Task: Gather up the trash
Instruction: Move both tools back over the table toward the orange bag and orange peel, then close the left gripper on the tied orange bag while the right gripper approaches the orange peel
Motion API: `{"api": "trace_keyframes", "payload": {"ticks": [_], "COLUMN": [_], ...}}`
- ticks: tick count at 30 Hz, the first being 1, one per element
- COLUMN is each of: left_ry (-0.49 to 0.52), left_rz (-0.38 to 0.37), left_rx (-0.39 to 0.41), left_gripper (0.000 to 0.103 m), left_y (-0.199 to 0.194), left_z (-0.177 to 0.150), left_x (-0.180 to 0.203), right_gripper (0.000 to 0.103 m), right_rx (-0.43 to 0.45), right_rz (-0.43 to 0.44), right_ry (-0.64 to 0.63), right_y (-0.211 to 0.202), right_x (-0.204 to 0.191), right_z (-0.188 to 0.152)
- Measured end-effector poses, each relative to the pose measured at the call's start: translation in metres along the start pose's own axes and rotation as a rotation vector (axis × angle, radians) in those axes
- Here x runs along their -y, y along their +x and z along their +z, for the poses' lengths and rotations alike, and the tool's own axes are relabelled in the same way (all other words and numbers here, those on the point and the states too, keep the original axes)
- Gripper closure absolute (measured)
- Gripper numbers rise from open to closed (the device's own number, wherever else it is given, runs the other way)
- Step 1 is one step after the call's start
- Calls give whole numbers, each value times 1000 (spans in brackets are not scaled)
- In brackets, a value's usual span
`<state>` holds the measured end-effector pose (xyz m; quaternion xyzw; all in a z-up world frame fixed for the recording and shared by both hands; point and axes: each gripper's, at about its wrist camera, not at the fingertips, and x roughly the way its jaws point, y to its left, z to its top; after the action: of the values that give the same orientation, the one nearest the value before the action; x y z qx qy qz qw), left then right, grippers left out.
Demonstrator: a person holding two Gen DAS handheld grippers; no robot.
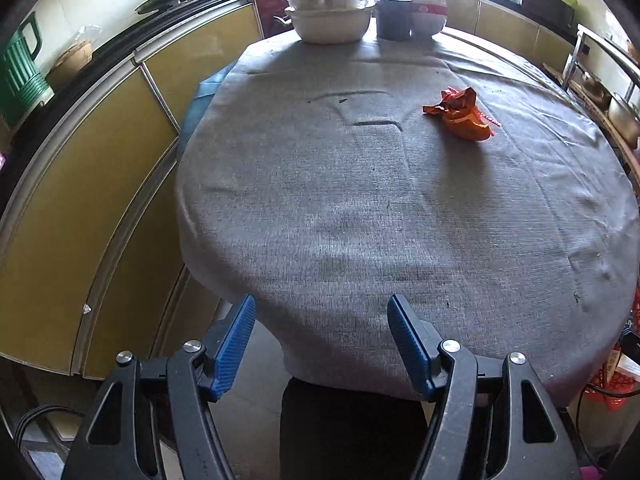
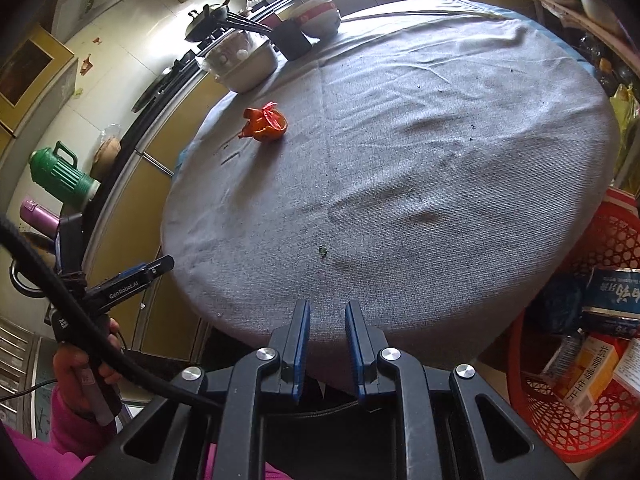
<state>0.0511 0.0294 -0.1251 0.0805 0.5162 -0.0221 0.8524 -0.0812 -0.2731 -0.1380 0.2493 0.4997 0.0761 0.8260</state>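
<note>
A crumpled orange wrapper (image 1: 460,114) lies on the grey cloth of the round table (image 1: 360,220), toward its far right in the left wrist view; in the right wrist view this wrapper (image 2: 266,122) sits at the far left of the table (image 2: 400,180). My left gripper (image 1: 322,304) hovers over the near table edge, open and empty, far short of the wrapper. My right gripper (image 2: 328,308) is shut with nothing between its blue pads, also at the near edge. A hand in a pink sleeve holds the left gripper (image 2: 160,266) at the left of the right wrist view.
A red mesh basket (image 2: 616,236) with cartons stands beside the table on the right. At the table's far edge are a white pot (image 1: 332,24), a dark cup (image 1: 394,18) and a red-and-white bowl (image 1: 428,14). Yellow cabinets (image 1: 100,200) run along the left. A green thermos (image 2: 60,172) stands on the counter.
</note>
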Motion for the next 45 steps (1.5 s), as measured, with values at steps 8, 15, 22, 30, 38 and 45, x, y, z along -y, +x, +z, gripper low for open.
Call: {"api": "trace_keyframes", "payload": {"ticks": [8,15,22,30,38,45], "left_ry": [19,1,83,21,-83,-173], "left_rz": [-73,-144,-166,-256,-294,-315], "left_rx": [12,66,19,-60,-84,-85], "left_gripper": [34,29,29,29,36,36], "left_y": [-1,12,52,84,92,86], "left_z": [48,122,165,177,173,150], "left_x": [17,50,98,93,52,-3], "right_gripper": [82,82,82,82,82,82], "right_rx": [23,15,12,6,10,13], "right_rz": [36,47,41,42,37,21], "right_ry": [11,12,25,32,19,-37], "right_y": [6,14,18,19,22,25], "right_x": [5,9,17,21,12,-2], "right_z": [6,10,13,13,12,17]}}
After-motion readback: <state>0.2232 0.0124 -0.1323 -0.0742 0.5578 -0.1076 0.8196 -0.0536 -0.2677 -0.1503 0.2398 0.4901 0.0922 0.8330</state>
